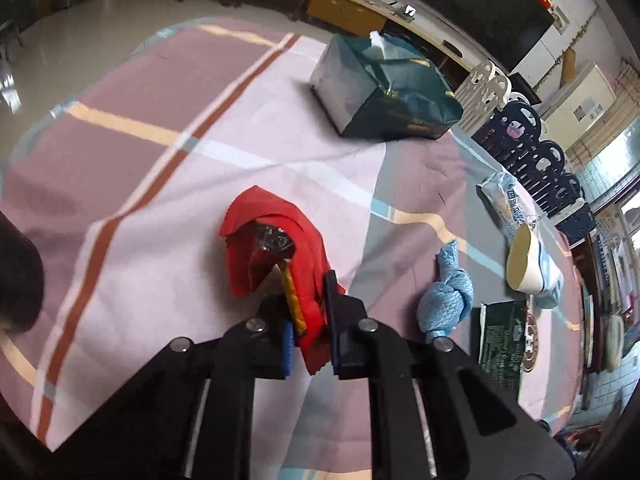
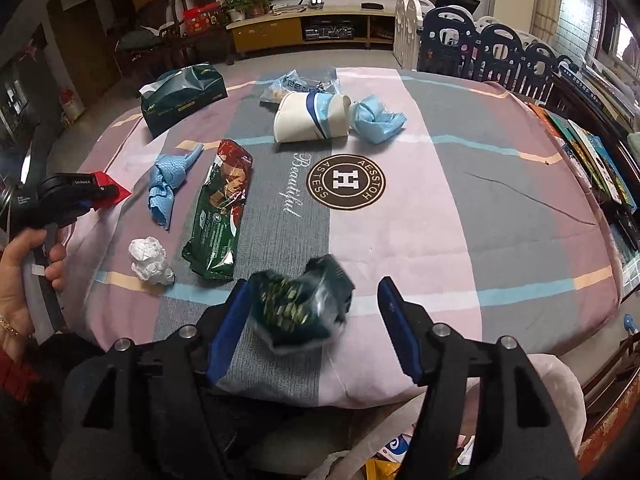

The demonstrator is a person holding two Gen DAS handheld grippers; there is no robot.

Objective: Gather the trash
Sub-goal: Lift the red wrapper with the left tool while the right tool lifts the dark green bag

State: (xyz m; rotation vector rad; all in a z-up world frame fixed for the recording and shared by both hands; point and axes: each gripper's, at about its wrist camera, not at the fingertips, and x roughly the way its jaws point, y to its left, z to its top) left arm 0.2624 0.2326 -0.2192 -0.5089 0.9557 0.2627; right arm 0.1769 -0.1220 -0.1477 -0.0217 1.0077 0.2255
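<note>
My left gripper (image 1: pixel 310 322) is shut on the lower end of a red snack wrapper (image 1: pixel 272 240) lying on the striped tablecloth (image 1: pixel 160 184). The right wrist view shows the same left gripper (image 2: pixel 100 196) at the table's left edge, with the red wrapper (image 2: pixel 118 190) in its tip. My right gripper (image 2: pixel 312 320) is open above the table's near edge. A crumpled dark green wrapper (image 2: pixel 304 308), blurred, sits between its jaws. It lies close to the left pad, and the right pad stands clear of it.
On the cloth lie a knotted blue rag (image 2: pixel 168 184), a long green snack bag (image 2: pixel 220 208), a white paper ball (image 2: pixel 150 260), a tipped paper cup (image 2: pixel 312 118), a blue wad (image 2: pixel 376 118) and a green tissue pack (image 2: pixel 180 96). A white plastic bag (image 2: pixel 560 392) hangs below the near edge.
</note>
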